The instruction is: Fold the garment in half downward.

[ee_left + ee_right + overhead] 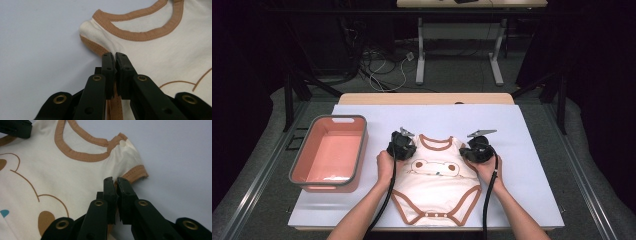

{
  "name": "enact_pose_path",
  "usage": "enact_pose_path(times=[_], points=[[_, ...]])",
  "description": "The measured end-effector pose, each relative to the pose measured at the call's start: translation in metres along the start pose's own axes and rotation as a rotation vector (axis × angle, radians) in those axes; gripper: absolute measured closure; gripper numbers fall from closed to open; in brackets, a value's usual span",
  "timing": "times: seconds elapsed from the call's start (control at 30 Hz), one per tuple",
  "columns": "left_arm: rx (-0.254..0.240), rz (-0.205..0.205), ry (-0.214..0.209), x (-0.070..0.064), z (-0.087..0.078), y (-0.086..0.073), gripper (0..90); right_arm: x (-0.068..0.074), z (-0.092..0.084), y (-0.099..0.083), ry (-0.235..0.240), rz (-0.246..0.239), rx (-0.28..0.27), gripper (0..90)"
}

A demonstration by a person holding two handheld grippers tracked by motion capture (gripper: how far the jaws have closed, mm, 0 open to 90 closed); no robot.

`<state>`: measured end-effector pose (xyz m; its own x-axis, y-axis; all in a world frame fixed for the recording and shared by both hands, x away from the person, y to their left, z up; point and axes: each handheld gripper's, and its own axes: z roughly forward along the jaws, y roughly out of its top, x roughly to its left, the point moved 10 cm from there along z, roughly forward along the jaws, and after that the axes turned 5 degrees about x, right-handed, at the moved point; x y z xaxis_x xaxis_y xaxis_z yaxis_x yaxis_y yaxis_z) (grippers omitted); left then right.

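Bodysuit (437,185), cream with brown trim and a bear face print, lies flat on the white table cover (522,150), neck opening pointing away from me, snap end nearest the front edge. Everything below is placed against that bodysuit.

My left gripper (401,145) sits at the bodysuit's left armhole, just below the short sleeve. In the left gripper view its jaws are pressed together on the brown trim (115,105) of that armhole; a strip of trim runs down between the jaws. Clamped, fabric pinched.

My right gripper (477,149) sits at the bodysuit's right armhole, mirror spot. In the right gripper view the jaws are closed together on the edge just under the brown sleeve cuff (135,173); a sliver of trim shows between the tips. Clamped too.

Neckline (82,155) lies between the two grippers, farther from me than both. White snap (122,143) sits at the shoulder, right of the neckline.

Left hand (385,165) and right hand (488,167) rest on the bodysuit's side edges, behind the grippers.

Pink bin (329,152) with grey rim stands well left of the bodysuit, past my left gripper, not touching the cloth.
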<state>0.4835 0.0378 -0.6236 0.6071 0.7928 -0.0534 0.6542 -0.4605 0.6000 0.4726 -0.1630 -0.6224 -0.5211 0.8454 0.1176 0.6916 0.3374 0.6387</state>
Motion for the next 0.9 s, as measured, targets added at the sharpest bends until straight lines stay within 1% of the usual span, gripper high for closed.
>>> enact_pose_path(times=[0.03,0.1,0.17,0.3,0.33,0.37,0.4,0.6,0.77,0.8,0.83,0.9], points=[[-0.010,0.001,-0.002,-0.001,-0.003,0.001,85.8,0.000,-0.005,0.002,0.001,-0.004,-0.017,86.5],[-0.014,0.010,-0.002,-0.002,-0.007,0.001,85.8,0.000,-0.009,0.004,-0.001,-0.002,-0.028,86.4],[-0.023,0.020,0.001,-0.003,-0.011,0.002,85.8,0.001,-0.014,0.006,0.000,-0.013,-0.046,86.4],[-0.044,0.027,-0.002,-0.004,-0.021,0.003,85.7,0.003,-0.022,0.008,0.001,-0.026,-0.065,86.4],[-0.044,0.027,-0.002,-0.004,-0.021,0.003,85.7,0.003,-0.022,0.008,0.001,-0.026,-0.065,86.4],[-0.056,0.027,-0.006,-0.005,-0.026,0.003,85.8,0.004,-0.027,0.008,-0.003,-0.040,-0.071,86.4],[-0.062,0.033,-0.007,-0.005,-0.028,0.003,85.8,0.005,-0.029,0.008,0.000,-0.040,-0.078,86.4],[-0.088,0.050,-0.012,-0.011,-0.040,0.002,85.7,0.011,-0.042,0.011,0.004,-0.056,-0.102,86.4],[-0.108,0.067,-0.016,-0.015,-0.050,-0.001,85.7,0.014,-0.049,0.011,0.003,-0.073,-0.113,86.4],[-0.111,0.068,-0.017,-0.016,-0.052,-0.002,85.7,0.015,-0.050,0.011,0.005,-0.067,-0.113,86.4],[-0.114,0.072,-0.017,-0.017,-0.054,-0.002,85.7,0.015,-0.051,0.011,0.007,-0.076,-0.115,86.4],[-0.122,0.072,-0.021,-0.018,-0.058,-0.004,85.6,0.018,-0.054,0.010,0.011,-0.072,-0.118,86.4]])
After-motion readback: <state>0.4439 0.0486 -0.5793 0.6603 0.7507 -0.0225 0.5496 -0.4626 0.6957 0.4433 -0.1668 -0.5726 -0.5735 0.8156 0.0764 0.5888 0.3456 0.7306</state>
